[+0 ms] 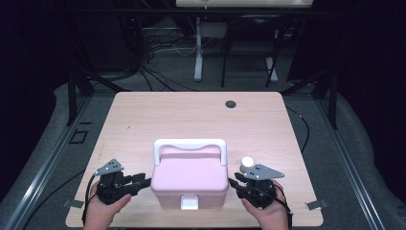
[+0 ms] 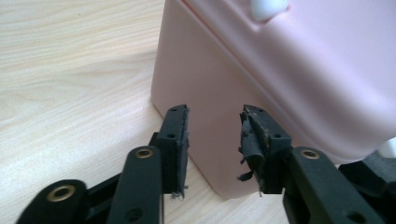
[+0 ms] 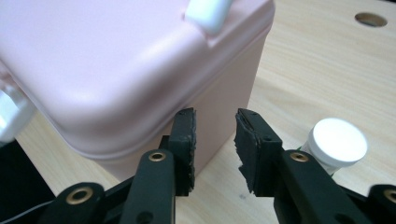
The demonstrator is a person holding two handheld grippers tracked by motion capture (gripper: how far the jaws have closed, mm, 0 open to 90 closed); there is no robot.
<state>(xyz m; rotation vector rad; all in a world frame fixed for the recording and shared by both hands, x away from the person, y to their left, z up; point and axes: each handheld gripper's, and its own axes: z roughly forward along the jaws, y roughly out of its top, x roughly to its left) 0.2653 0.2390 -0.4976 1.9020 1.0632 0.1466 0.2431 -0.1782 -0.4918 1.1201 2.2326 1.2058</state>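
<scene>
Box (image 1: 190, 179) (pink) sits between left gripper (image 1: 142, 180) and right gripper (image 1: 234, 182); both parted, holding nothing.

left tool (image 1: 143, 181): black body, grey three-cornered plate with small holes on top, black cable trailing behind.
right tool (image 1: 233, 182): black body, grey three-cornered plate above it, thin cable along the hand.
jaws: flat black links with brass-ringed pivot holes and small screws.
pads (image 2: 180, 140): black rubber, frayed and torn at the edges.
</scene>
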